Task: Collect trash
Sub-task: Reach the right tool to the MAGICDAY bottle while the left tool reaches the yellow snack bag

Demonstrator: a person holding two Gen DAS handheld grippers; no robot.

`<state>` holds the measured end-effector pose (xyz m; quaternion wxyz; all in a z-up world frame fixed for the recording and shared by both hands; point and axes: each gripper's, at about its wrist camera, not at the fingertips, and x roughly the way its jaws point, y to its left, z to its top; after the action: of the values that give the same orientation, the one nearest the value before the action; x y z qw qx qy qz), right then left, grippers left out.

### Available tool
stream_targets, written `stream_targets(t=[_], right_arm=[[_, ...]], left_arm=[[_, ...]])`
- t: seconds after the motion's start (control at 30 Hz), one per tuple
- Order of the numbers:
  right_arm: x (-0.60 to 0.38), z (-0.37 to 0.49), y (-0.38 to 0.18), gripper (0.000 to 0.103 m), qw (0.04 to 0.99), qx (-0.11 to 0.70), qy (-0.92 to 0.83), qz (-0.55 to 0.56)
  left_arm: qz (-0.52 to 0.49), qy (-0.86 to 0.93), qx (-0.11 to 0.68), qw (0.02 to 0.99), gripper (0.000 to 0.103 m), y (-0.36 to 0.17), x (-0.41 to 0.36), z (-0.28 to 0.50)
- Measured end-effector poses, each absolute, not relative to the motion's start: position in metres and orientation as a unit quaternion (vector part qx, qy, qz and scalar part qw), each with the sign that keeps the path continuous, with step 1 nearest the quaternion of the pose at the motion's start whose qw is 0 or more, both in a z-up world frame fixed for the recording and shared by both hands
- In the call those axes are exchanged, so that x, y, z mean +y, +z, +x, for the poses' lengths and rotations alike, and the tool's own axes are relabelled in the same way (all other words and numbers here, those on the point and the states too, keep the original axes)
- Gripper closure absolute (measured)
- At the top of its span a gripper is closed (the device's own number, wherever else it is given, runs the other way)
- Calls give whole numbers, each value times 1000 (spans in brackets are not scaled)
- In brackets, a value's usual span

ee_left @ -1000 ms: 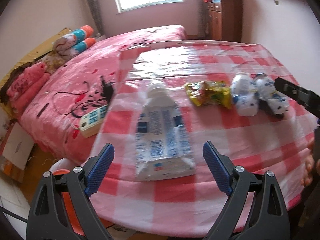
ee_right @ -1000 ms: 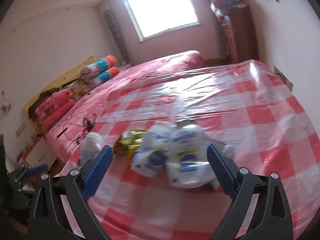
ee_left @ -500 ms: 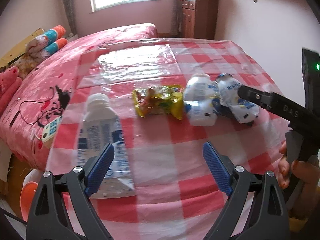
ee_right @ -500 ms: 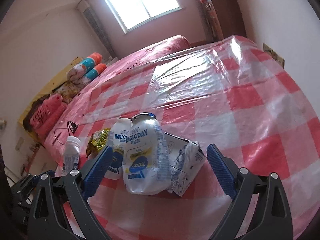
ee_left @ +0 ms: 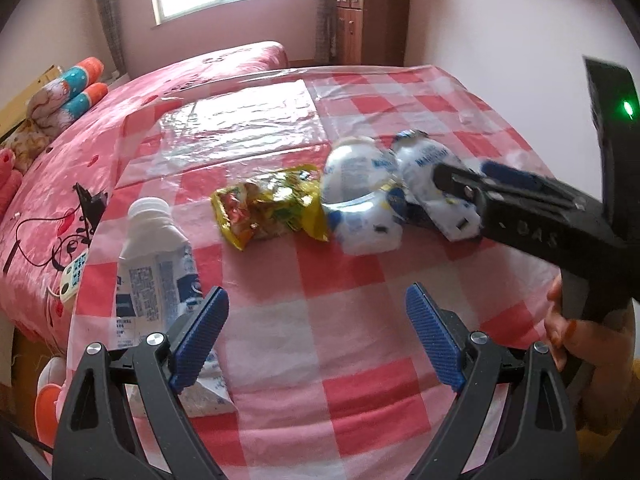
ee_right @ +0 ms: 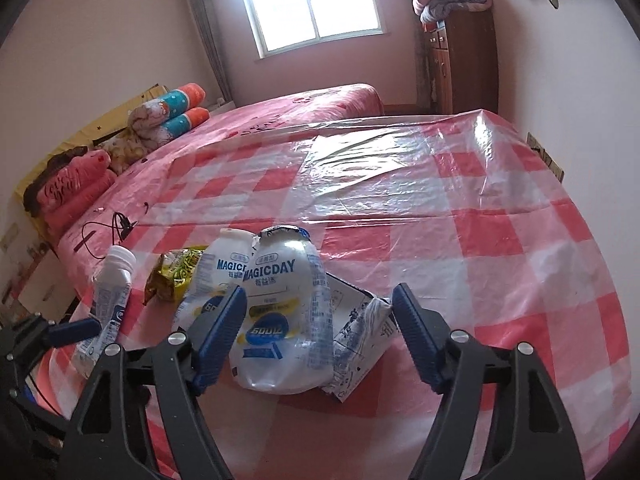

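- The right gripper (ee_right: 318, 332) is closing its jaws around a crumpled MAGICDAY pouch (ee_right: 280, 312) lying on the red-checked plastic tablecloth (ee_right: 460, 240); the pouch is sitting between the blue pads, which are not yet pressing on it.
- A second, similar pouch (ee_right: 224, 276) is lying against it at ten o'clock, and a flattened printed carton (ee_right: 360, 332) is poking out from beneath at four o'clock.
- The left gripper (ee_left: 316, 336) is hovering with jaws wide apart and nothing between them; a squashed white bottle (ee_left: 156, 264) is lying at its ten o'clock, and a yellow snack wrapper (ee_left: 272, 208) is resting at twelve.
- In the left wrist view a person's hand (ee_left: 568, 332) is gripping the right tool's handle at three o'clock.
- Risks, as judged: the soft, slick pouch could be squeezing out sideways as the pads meet, since it offers little firm body.
- The left pad, standing close to the neighbouring pouch, could be catching both and dropping one on lifting.
- The carton underneath could be dragging along and sliding off the glossy cloth.
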<state>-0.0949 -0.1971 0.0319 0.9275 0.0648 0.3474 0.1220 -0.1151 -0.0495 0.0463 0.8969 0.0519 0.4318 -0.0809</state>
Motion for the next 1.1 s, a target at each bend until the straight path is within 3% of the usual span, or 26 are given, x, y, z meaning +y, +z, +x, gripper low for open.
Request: stream_targets(t=[0.4, 0.7, 1.1], right_arm=[[-214, -83, 25, 17, 920, 369, 104, 81], [-224, -82, 26, 14, 923, 364, 92, 87], [-238, -84, 27, 14, 924, 358, 85, 107]], left_arm=[[-69, -18, 433, 899, 12, 49, -2, -49], [-24, -9, 462, 887, 13, 27, -12, -12], [24, -122, 506, 853, 15, 17, -56, -60]])
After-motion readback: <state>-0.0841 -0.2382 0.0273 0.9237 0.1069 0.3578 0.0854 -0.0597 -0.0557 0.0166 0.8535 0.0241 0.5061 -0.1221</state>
